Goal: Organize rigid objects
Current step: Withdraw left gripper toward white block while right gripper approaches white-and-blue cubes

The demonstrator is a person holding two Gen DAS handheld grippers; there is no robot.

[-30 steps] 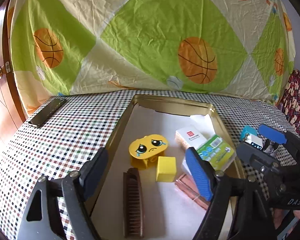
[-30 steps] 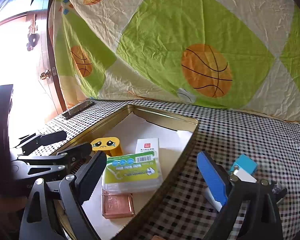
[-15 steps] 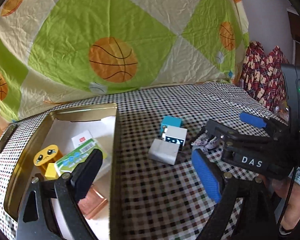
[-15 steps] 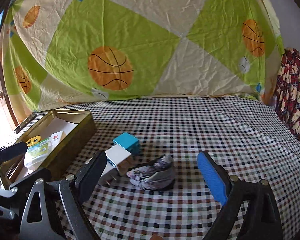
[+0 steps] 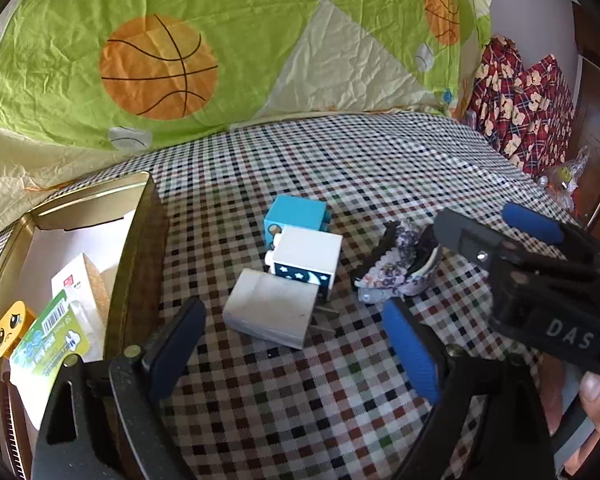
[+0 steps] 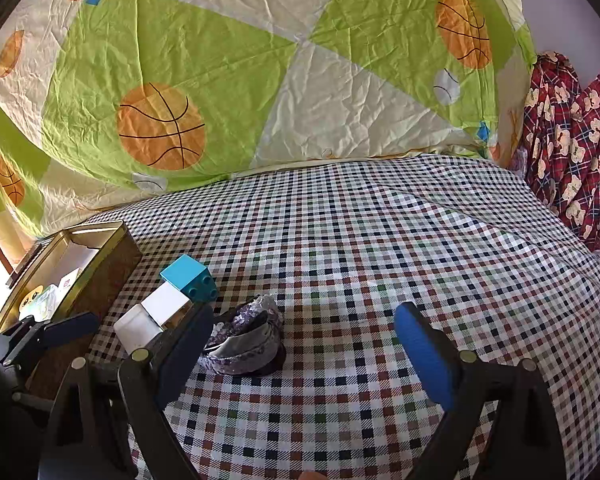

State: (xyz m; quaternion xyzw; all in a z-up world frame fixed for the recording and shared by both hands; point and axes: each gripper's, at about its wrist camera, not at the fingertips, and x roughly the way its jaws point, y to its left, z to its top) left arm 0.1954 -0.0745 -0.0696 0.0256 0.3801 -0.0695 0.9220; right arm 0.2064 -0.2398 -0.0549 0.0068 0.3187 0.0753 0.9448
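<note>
Now both tools hang above a checked cloth (image 5: 340,168) with their fingers spread wide and nothing between them. The left tool (image 5: 296,344) hovers over a small cluster of objects: a white rectangular power adapter with metal prongs (image 5: 270,314) lies flat nearest the camera, touching a white plastic building block with a dark starry face (image 5: 306,256), and a turquoise plastic building block (image 5: 296,216) sits just behind that. To their right rests a crumpled bundle of purple-and-white patterned fabric (image 5: 398,272), possibly a headband, though its shape is hard to read. The right tool (image 6: 304,340) points at this bundle from the other side, its dark left finger (image 6: 180,356) close beside it.

At the left edge stands an open gold-coloured metal tin (image 5: 140,248) holding a yellow block with a crying face (image 5: 8,332), a green-and-white packet with a barcode (image 5: 48,344) and a white box with a red mark (image 5: 76,284). A green and cream sheet printed with orange basketballs (image 6: 228,92) hangs behind.
</note>
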